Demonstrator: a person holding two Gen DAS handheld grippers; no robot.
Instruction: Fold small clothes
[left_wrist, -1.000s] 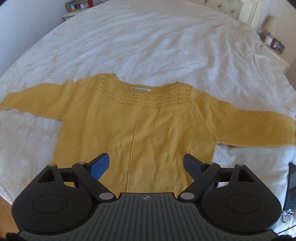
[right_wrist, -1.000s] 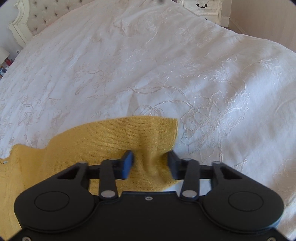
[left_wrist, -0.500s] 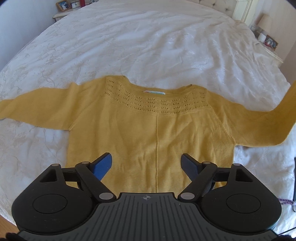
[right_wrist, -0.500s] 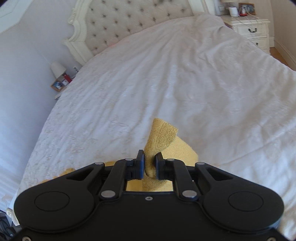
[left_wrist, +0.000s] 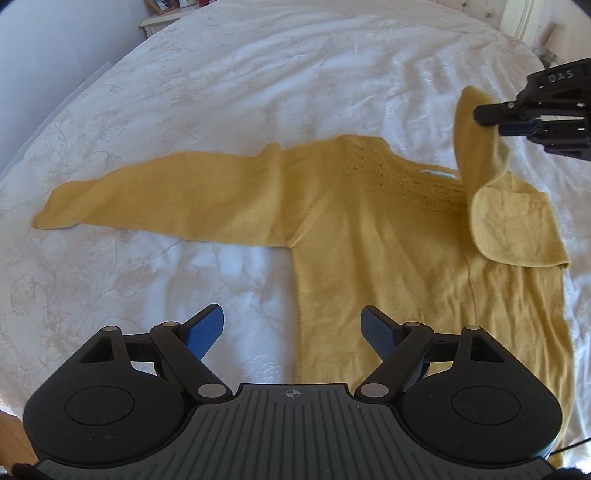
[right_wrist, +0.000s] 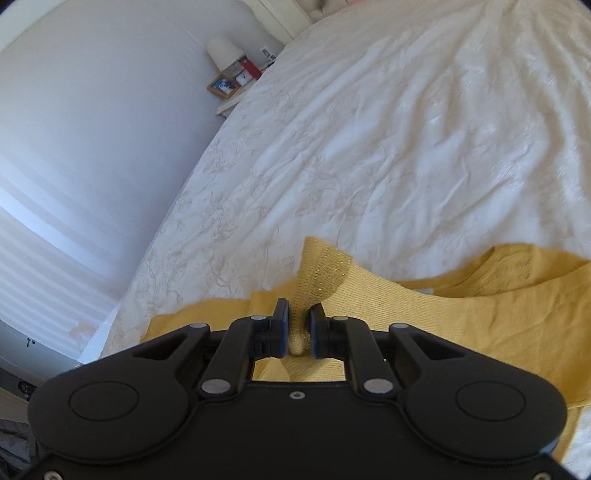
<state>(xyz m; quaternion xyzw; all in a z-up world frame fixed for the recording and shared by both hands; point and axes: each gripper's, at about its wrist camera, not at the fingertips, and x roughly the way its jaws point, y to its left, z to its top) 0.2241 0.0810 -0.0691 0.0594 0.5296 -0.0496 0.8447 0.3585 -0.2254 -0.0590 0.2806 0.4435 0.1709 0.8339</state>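
A yellow knit sweater (left_wrist: 369, 236) lies flat on the white bedspread (left_wrist: 258, 74), its left sleeve (left_wrist: 159, 199) stretched out flat. My right gripper (right_wrist: 297, 332) is shut on the cuff of the right sleeve (right_wrist: 325, 273). In the left wrist view it (left_wrist: 484, 114) holds that sleeve (left_wrist: 509, 221) lifted and folded over the sweater's right shoulder. My left gripper (left_wrist: 291, 332) is open and empty, hovering above the sweater's lower left hem.
A bedside table with photo frames (right_wrist: 229, 85) and a lamp (right_wrist: 223, 51) stands by the wall beyond the bed's edge. A wooden floor strip (left_wrist: 14, 435) shows at the near left corner.
My right gripper closed on the right sleeve cuff, lifted it and carried it left over the sweater body. My left gripper shifted left, staying open.
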